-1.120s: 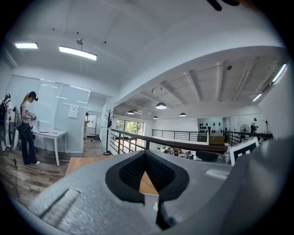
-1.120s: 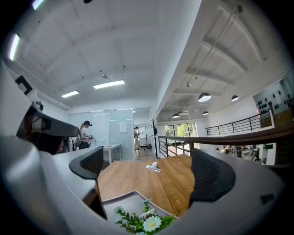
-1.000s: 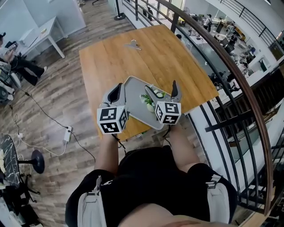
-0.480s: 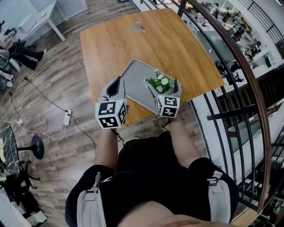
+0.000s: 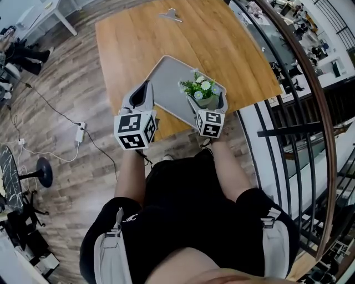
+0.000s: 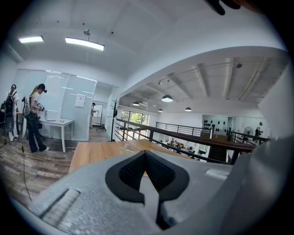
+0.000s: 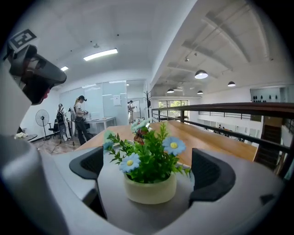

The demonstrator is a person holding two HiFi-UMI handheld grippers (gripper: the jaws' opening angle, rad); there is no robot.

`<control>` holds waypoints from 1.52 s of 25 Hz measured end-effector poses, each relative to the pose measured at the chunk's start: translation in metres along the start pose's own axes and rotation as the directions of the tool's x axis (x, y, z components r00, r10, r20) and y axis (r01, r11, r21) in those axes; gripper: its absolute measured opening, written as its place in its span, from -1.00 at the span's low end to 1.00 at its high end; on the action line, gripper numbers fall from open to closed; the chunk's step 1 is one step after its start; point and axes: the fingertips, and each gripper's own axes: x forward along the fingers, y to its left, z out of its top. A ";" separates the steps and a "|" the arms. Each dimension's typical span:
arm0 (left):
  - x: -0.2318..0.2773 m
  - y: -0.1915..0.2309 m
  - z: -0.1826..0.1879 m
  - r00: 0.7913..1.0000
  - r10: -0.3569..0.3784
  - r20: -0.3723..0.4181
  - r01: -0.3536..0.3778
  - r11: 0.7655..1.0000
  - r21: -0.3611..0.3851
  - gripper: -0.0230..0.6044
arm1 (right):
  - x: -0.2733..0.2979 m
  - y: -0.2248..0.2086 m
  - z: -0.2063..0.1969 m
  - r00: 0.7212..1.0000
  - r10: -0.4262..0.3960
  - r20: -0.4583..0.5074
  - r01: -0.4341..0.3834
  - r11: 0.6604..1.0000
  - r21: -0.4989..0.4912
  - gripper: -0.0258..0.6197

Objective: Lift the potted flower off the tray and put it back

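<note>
1. Head view: one wooden table stands on plank flooring. A dark curved railing runs close along its right side.
2. One grey tray lies at the table's near edge. The far end carries one small pale object. Open floor spreads to the left, crossed by a cable.
3. One potted flower sits at the tray's right end, between the jaws of the right gripper. Those jaws are spread, with a gap on either side of the pot.
4. Just beside the tray's left edge, the left gripper has its jaws pressed together, nothing between them.
5. Two grippers in all.
</note>
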 end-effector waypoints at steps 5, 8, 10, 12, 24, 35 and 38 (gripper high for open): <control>-0.002 0.002 -0.004 1.000 0.011 -0.009 -0.011 1.000 -0.005 -0.89 | 0.001 -0.011 -0.030 0.998 -0.013 -0.054 0.016 0.998 0.060 0.88; -0.006 0.004 -0.003 1.000 0.023 -0.008 -0.023 1.000 -0.009 -0.89 | 0.000 -0.011 -0.048 0.995 -0.006 -0.100 0.012 0.998 0.061 0.88; -0.007 0.004 -0.003 1.000 0.026 -0.010 -0.026 1.000 -0.005 -0.89 | 0.001 -0.009 -0.060 0.991 0.001 -0.131 0.007 0.998 0.066 0.88; -0.008 0.005 -0.004 0.999 0.031 -0.013 -0.031 1.000 -0.003 -0.89 | 0.002 -0.008 -0.070 0.987 0.009 -0.158 0.004 0.997 0.081 0.88; -0.015 0.012 -0.008 0.998 0.066 -0.017 -0.066 0.998 0.004 -0.89 | 0.011 -0.002 -0.078 0.980 0.058 -0.188 -0.037 0.993 0.111 0.87; -0.010 0.007 -0.004 0.993 0.115 -0.009 -0.115 0.993 0.020 -0.89 | 0.041 -0.013 -0.072 0.978 0.075 -0.193 -0.052 0.991 0.120 0.87; -0.009 0.012 0.000 0.991 0.136 -0.003 -0.135 0.990 0.024 -0.89 | 0.048 -0.012 -0.070 0.976 0.088 -0.198 -0.069 0.992 0.103 0.87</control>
